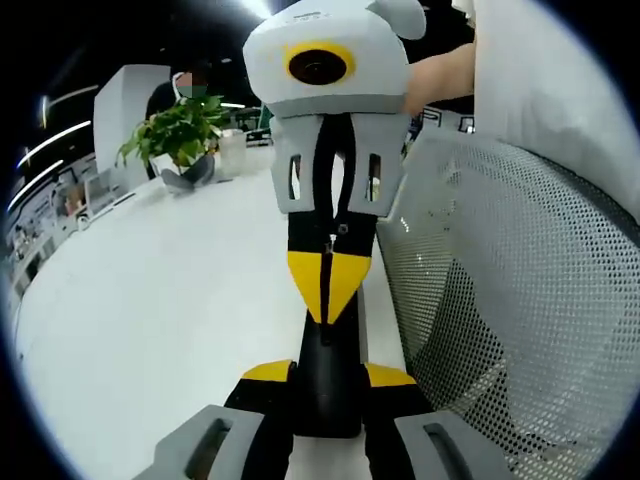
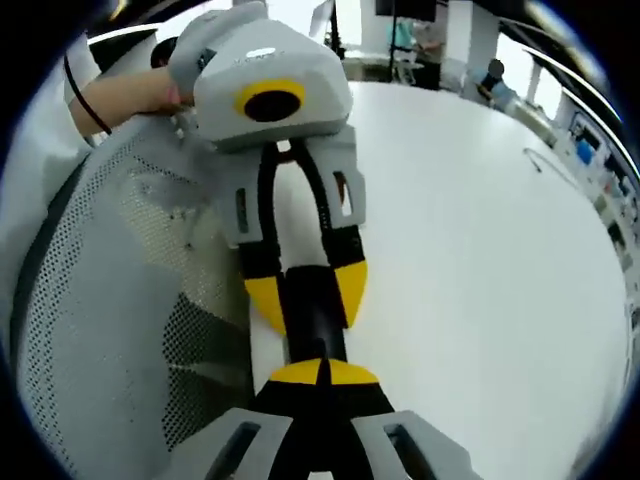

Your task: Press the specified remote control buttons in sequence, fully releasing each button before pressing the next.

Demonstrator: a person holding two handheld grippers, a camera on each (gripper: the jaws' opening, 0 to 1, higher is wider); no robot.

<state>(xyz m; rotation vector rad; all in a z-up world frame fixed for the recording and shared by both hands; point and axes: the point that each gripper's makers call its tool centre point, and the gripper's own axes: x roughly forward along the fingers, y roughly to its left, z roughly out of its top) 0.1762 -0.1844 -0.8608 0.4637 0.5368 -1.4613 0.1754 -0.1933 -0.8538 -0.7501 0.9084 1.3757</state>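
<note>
left gripper view: remote [image 1: 325, 345] in hand-held gripper [image 1: 328, 376]

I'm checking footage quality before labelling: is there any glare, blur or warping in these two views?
Left gripper view: the fisheye bends the edge of the white tabletop; the leafy green potted plant is soft; the grey mesh chair back is crisp. Right gripper view: the tabletop is bright, nearly washed out; the slim black remote control is too dark to show buttons.
</note>
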